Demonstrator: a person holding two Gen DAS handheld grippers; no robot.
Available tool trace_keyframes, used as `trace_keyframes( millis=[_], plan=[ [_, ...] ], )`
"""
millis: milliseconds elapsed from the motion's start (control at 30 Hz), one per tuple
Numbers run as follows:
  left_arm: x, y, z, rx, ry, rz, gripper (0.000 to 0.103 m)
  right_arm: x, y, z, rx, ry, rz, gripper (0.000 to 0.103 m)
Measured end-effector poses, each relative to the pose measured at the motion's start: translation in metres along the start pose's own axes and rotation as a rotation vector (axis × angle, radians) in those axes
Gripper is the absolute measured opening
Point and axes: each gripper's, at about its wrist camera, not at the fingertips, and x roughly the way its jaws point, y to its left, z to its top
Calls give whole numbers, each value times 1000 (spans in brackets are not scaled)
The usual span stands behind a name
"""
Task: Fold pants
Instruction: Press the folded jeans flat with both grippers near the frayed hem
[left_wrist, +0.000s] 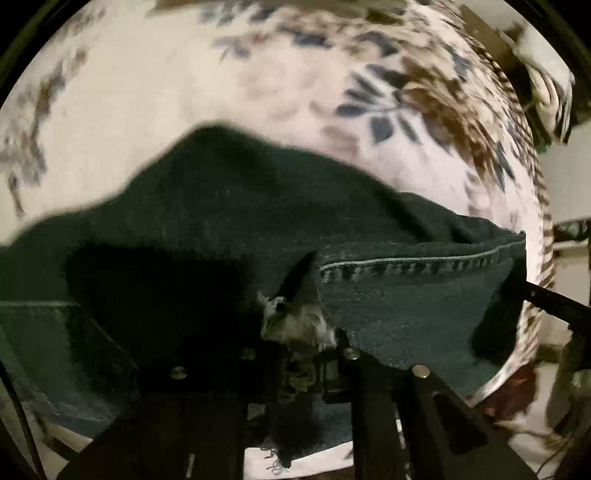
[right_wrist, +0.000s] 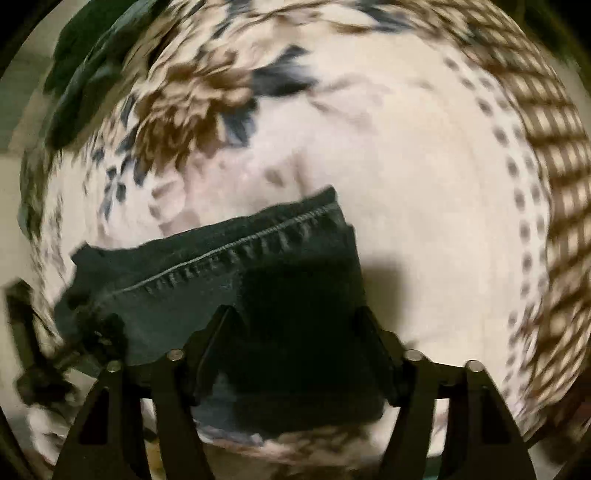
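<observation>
We clamp the left tool on the frayed hem of the pants, ready to lift it for folding. Our right tool stands apart astride the other hem, over the floral bedspread, not yet gripping.

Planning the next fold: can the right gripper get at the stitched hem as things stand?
Probably yes. The right gripper straddles the pants with its fingers apart, the hem just ahead and uncovered. The left gripper pinches the frayed end, clear of it.

home bedroom, prob: floral bedspread w/ brown woven-print border, dark jeans on top
</observation>
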Motion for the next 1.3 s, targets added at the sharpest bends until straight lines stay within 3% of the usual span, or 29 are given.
trace_keyframes(
  millis=[67, 167, 267, 300, 367, 467, 567, 633, 733, 800, 833, 867, 933, 1000, 1100, 1300],
  plan=[
    [-17, -6, 4, 5, -53, -2, 9, -1, 0, -1, -27, -9, -19, 27],
    [-29, -8, 14, 14, -104, 0, 9, -8, -15, -4, 41, -34, 28, 22],
    [-7, 2, 17, 2, -48, 5, 12, -9, -21, -5, 82, -44, 38, 23],
    [-7, 6, 16, -17, -30, -6, 14, -8, -21, -4, 90, -34, 26, 24],
    [-19, 18, 13, -63, -14, -5, 30, -12, -21, -2, 142, -12, 26, 28],
    [-45, 45, -3, -203, -31, -47, 42, -39, -29, -16, 244, -18, 12, 28],
    [-49, 68, -25, -375, 5, -118, 51, -49, -34, -45, 393, 13, 151, 28],
    [-27, 74, -39, -488, 75, -178, 51, -32, -35, -65, 520, 93, 270, 28],
    [9, 69, -54, -609, 163, -274, 51, 2, -32, -80, 649, 152, 361, 28],
    [11, 68, -61, -624, 153, -268, 45, 24, -33, -88, 742, 164, 419, 28],
    [11, 62, -60, -585, 117, -244, 19, 28, -32, -90, 763, 156, 435, 17],
    [9, 56, -57, -545, 106, -218, 11, 30, -32, -91, 768, 148, 414, 7],
    [-2, 49, -60, -471, 75, -187, 8, 29, -24, -90, 737, 129, 391, 6],
    [-1, 41, -62, -404, 95, -136, 8, 26, -18, -90, 676, 137, 342, 5],
    [14, 39, -72, -387, 146, -112, 8, 37, -11, -86, 625, 169, 281, 5],
    [-4, 45, -54, -372, 93, -68, 8, 44, 9, -70, 549, 191, 237, 5]
  ],
)
